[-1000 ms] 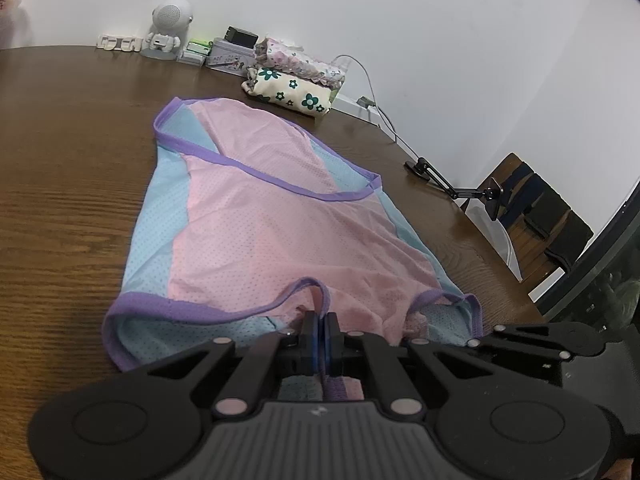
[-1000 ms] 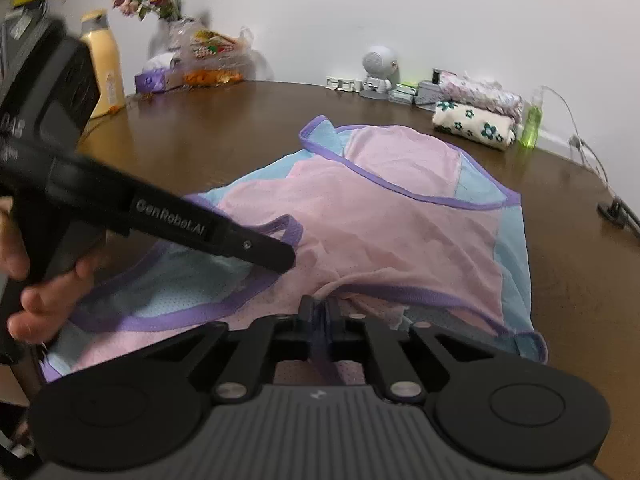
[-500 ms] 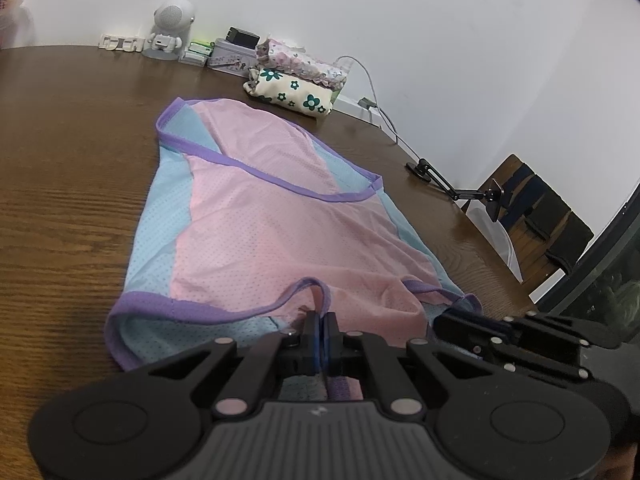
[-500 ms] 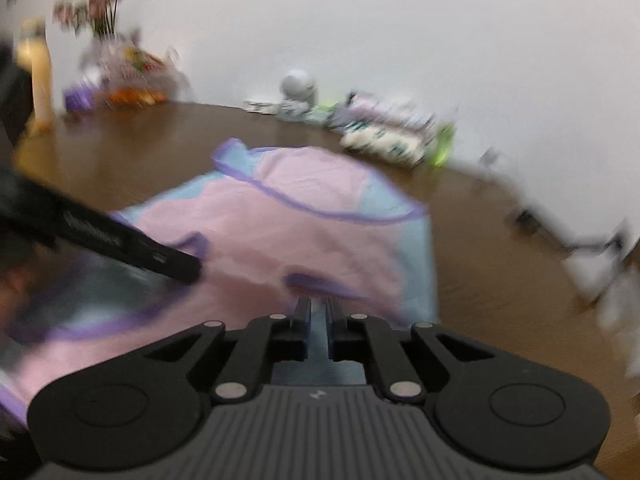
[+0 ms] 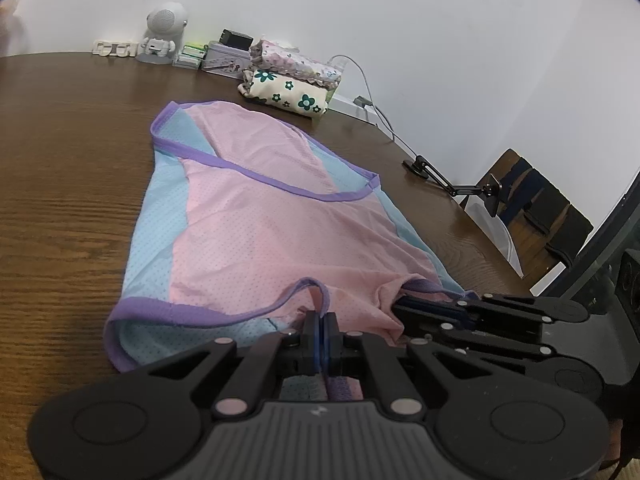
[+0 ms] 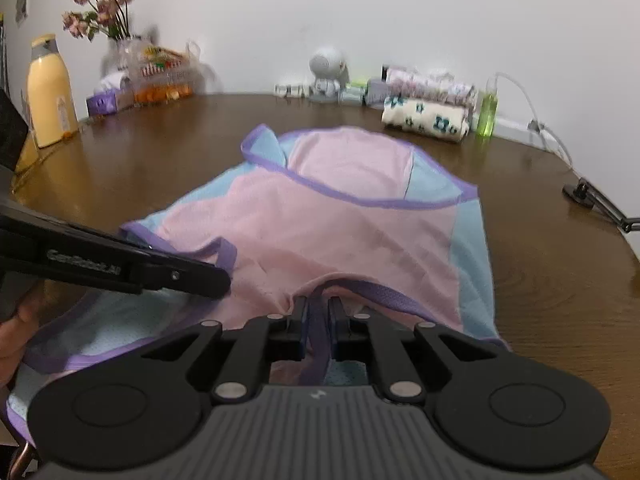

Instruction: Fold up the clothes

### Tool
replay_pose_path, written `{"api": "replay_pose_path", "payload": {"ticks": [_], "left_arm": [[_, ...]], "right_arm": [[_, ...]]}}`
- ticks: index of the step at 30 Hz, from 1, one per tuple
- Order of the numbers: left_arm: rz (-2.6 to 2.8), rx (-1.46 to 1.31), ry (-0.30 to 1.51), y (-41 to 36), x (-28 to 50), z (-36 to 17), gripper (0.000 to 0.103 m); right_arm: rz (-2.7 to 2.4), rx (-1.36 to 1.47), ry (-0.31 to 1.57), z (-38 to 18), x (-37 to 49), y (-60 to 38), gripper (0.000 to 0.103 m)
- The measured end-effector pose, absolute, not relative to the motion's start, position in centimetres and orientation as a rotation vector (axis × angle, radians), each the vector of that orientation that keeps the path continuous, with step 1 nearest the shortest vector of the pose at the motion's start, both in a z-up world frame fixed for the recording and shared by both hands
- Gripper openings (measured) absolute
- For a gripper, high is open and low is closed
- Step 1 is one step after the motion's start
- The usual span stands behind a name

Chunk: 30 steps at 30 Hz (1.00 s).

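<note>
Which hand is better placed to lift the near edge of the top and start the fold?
Left, probably. The left tongs are shut on the purple trim of the top. The right tongs have just been opening, the trim loose between them, so they would need to grip again.

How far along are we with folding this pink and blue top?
Done: the pink and blue top lies on the table, its far part doubled back, and two folded cloths sit by the wall. In hand: the left hand-held gripper is shut on the purple trim; the right hand-held gripper has just been opening, trim between its pads with a gap on each side. Left: the remaining folds, then stacking.
</note>
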<state>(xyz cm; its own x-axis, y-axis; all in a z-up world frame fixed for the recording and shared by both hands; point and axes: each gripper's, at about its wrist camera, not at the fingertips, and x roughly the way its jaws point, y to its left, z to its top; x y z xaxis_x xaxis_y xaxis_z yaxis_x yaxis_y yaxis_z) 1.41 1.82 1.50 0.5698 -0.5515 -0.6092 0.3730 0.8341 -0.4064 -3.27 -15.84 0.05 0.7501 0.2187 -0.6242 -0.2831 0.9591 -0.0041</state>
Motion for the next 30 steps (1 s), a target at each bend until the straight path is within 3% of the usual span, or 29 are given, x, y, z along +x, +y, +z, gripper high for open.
{"api": "replay_pose_path", "payload": {"ticks": [4,10,18,30], "left_arm": [[-0.55,-0.244,0.795,1.8,1.4,1.5,0.001],[-0.548,-0.247,0.795,1.9,1.4,1.5,0.001],[-0.549,-0.244,0.793,1.8,1.3,1.5,0.001],[-0.549,-0.239,0.793,1.7,1.3,1.5,0.002]], "right_arm": [[0.28,-0.161,0.667,0.0,-3.4,-15.0,0.011],[0.266,-0.082,0.672,0.7,-3.5,-16.3,0.0],[0.216,-0.031,0.652,2.4,-6.0,-17.2,0.0],[0.163,-0.075,0.693,0.2,-4.8,-16.3,0.015]]}}
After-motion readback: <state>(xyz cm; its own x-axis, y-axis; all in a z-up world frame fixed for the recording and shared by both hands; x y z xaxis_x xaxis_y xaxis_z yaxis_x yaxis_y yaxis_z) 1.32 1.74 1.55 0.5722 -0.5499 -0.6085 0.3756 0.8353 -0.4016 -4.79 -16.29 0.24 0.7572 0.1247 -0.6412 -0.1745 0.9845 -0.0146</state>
